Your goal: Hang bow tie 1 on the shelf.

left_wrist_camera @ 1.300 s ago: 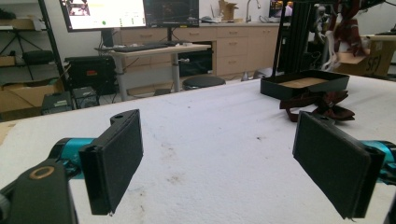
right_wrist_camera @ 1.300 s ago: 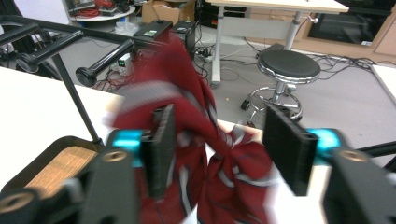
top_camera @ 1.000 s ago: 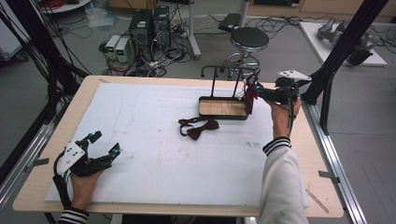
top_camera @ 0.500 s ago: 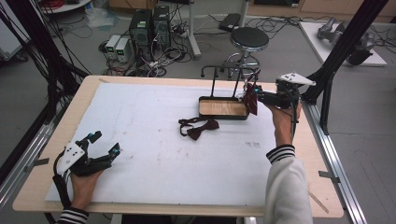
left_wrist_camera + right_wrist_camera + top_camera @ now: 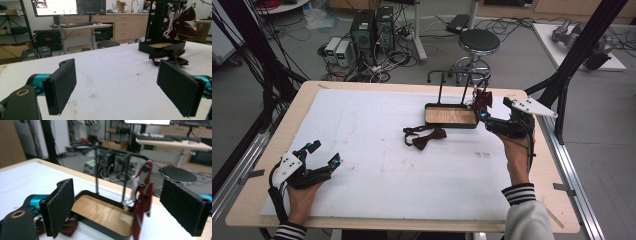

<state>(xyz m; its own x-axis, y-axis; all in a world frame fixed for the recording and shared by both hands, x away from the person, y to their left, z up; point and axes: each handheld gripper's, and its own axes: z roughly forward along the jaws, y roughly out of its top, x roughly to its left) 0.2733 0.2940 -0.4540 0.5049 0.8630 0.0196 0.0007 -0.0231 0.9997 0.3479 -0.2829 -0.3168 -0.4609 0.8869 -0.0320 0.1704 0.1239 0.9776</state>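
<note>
A black stand with a wooden-floored tray and a top rail sits at the table's far right. A red striped bow tie hangs from the rail's right end. My right gripper is open just in front of it, not touching. In the right gripper view the jaws frame the hanging tie and the tray. A dark bow tie lies flat on the white mat beside the tray. My left gripper rests open at the near left, holding nothing.
The white mat covers most of the wooden table. A round stool and computer boxes stand on the floor beyond the far edge. Black frame posts rise at the right.
My right gripper has drawn back from the hanging bow tie toward the person. The tie stays on the rail. The left gripper has not moved.
</note>
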